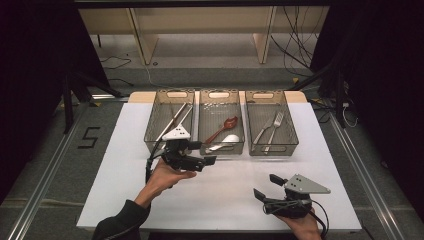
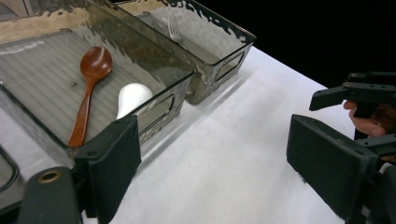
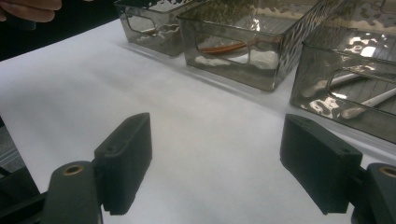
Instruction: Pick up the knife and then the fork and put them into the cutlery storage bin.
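Three smoky clear bins stand in a row at the back of the white table (image 1: 220,195). The left bin (image 1: 156,131) holds long metal sticks (image 1: 176,119). In the middle bin (image 1: 221,149) lie a wooden spoon (image 1: 224,127) and a white spoon (image 1: 226,140). The right bin (image 1: 293,131) holds a fork (image 1: 275,125) and another metal utensil. My left gripper (image 1: 204,152) hovers open and bare just in front of the middle bin. My right gripper (image 1: 264,185) is open and bare near the front right edge. The left gripper view has the wooden spoon (image 2: 91,88) and white spoon (image 2: 132,97) close ahead.
Bare white table lies between the two grippers (image 3: 222,163) and in front of the bins. Beyond the table are a shelf frame, cables and dark stands. The table's front edge runs close behind the right gripper.
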